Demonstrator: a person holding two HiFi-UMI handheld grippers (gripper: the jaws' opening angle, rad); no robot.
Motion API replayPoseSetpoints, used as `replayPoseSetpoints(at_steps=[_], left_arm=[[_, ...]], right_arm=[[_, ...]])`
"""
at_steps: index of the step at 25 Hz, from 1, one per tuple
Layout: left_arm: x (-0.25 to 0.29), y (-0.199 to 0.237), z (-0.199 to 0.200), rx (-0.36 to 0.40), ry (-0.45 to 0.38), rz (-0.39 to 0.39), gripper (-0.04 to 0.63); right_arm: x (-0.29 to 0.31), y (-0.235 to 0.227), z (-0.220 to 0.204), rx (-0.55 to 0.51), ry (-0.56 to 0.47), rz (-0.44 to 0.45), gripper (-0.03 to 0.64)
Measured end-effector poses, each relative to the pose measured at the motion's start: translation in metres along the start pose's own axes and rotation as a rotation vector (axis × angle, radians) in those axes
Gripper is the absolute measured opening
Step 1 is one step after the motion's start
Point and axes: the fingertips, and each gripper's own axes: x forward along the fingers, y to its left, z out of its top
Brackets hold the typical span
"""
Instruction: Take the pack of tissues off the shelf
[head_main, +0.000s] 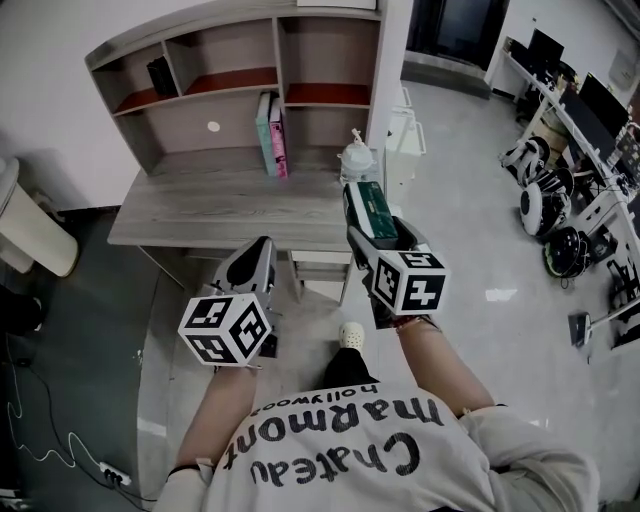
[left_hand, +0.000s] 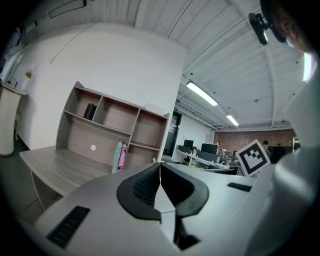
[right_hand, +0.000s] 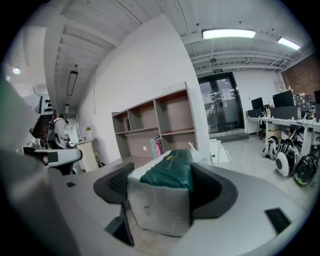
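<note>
**Tissue pack in the right gripper, in front of the desk**

The room is an open office with a pale, shiny floor that turns dark grey on the left. One grey wooden desk stands against the white wall. On it sits one shelf unit with three compartments in the upper row, and the shelf boards are reddish.

Two books stand upright side by side on the desk, one teal and one pink. One dark object stands in the upper left compartment; what it is I cannot tell. One pale container stands at the right end of the desk. At the far right there are work tables with monitors, and some round black-and-white things lie on the floor below them.

There are two grippers. The right gripper has its jaws clamped on both sides of the one pack of tissues, which is white with a green top. The pack is off the shelf, in the air before the right end of the desk. The left gripper has its jaws pressed together with nothing between them, and it is held low in front of the desk edge, well apart from the pack.
</note>
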Motion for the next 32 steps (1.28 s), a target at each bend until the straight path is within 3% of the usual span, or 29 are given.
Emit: replayPoseSetpoints(at_steps=[10,32], left_arm=[[-0.005,0.024,-0.037,0.001,0.069,0.081,0.018],[-0.015,0.031,-0.049,-0.028,0.080,0.093,0.018]], right_arm=[[-0.003,-0.006,-0.021,0.021,0.035,-0.009,0.362],[0.001,0.005,-0.041,0.041,0.084,0.003,0.364]])
